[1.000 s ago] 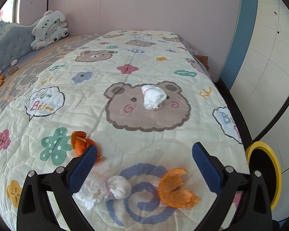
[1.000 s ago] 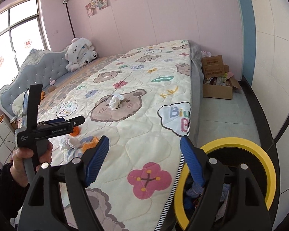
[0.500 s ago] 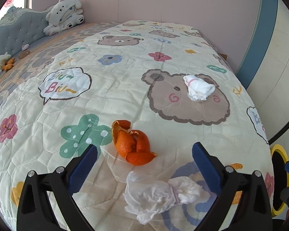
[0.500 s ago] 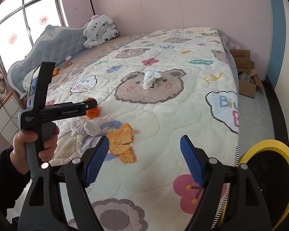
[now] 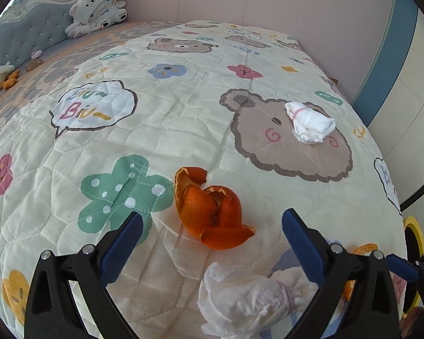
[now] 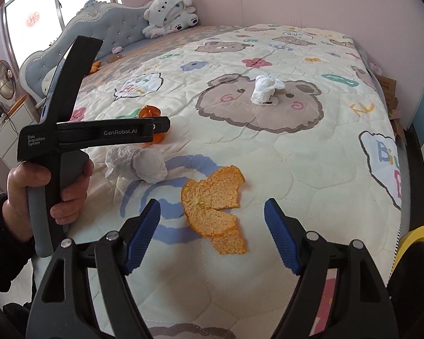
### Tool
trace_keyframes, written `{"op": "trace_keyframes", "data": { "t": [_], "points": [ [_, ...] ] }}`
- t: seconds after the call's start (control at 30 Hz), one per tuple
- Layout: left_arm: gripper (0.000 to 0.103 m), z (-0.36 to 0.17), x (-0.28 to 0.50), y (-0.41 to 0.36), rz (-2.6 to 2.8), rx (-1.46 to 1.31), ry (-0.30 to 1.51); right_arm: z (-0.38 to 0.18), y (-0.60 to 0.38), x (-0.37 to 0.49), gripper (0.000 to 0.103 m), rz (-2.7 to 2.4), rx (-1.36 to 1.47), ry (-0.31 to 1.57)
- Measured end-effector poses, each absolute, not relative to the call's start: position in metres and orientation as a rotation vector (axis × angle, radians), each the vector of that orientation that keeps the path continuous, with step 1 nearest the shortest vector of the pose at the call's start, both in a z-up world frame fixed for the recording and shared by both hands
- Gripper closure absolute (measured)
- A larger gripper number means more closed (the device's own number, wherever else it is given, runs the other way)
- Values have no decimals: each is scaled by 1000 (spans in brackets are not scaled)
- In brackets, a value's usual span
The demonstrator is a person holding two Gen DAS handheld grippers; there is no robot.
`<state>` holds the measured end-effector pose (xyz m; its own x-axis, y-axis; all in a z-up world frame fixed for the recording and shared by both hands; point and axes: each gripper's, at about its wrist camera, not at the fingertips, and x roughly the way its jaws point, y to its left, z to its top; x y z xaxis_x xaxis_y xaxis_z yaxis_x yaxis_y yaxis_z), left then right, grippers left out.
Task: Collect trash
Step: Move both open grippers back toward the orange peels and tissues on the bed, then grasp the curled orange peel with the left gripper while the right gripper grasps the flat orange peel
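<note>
A curled orange peel (image 5: 213, 212) lies on the quilt just ahead of my open, empty left gripper (image 5: 212, 220). A crumpled white tissue (image 5: 248, 299) lies under and between its fingers. A second white tissue wad (image 5: 309, 125) sits further off on the bear print. In the right wrist view, a flat orange peel (image 6: 213, 206) lies between the open fingers of my empty right gripper (image 6: 212, 214). The left gripper (image 6: 93, 132) shows there at left, over the near tissue (image 6: 138, 163) and the curled peel (image 6: 151, 111). The far tissue (image 6: 265, 87) lies beyond.
The quilt (image 6: 311, 169) covers the bed. A yellow-rimmed black bin (image 6: 415, 257) stands on the floor at the bed's right edge, also in the left wrist view (image 5: 414, 240). A plush toy (image 6: 169, 14) leans at the grey headboard. A cardboard box (image 6: 390, 90) sits by the far wall.
Both grippers have moved in closer over the bed. The curled peel now sits centred ahead of the left gripper; the flat peel now lies between the right gripper's fingers. Both stay open.
</note>
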<state>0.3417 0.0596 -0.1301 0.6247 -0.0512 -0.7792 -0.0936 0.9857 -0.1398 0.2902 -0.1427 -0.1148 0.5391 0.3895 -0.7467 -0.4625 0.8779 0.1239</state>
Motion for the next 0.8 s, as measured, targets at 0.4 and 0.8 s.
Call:
{"op": "trace_keyframes", "data": {
  "t": [0.4, 0.8],
  "points": [
    [27, -137, 349, 46, -5, -133, 901, -137, -132, 307, 46, 466, -141, 900],
    [72, -136, 347, 43, -56, -139, 873, -132, -139, 312, 88, 467, -89, 889]
  ]
}}
